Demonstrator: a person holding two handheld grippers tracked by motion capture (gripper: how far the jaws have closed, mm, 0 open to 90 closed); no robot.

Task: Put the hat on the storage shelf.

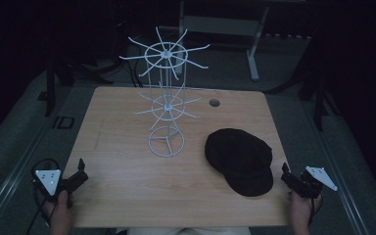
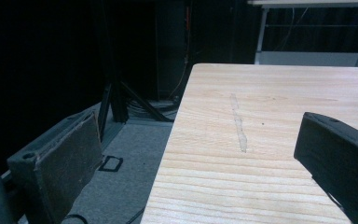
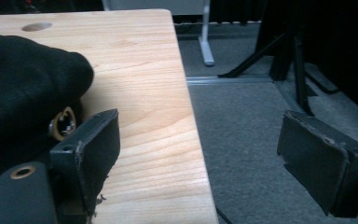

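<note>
R gripper [image 1: 288, 175] sits at the table's [image 1: 127, 147] near right edge, jaws spread wide w/ nothing between them; in the right gripper view one pad hangs over the wood, the other over the grey floor past the edge. Black cap [image 1: 240, 159] lies on the table just beside it, toward the table's middle; in the right gripper view its dark cloth [image 3: 23, 84] and a small metal ring [image 3: 63, 123] sit right by the nearer pad, can't tell if touching. L gripper [image 1: 81, 172] at the near left edge, jaws also spread & empty, straddling the edge per the left gripper view. White wire rack [image 1: 166, 98] stands upright farther out, between both grippers, well apart from each. Small round hole [image 1: 214, 103] in the tabletop beyond the cap. Bare wood between L gripper and rack.
</note>
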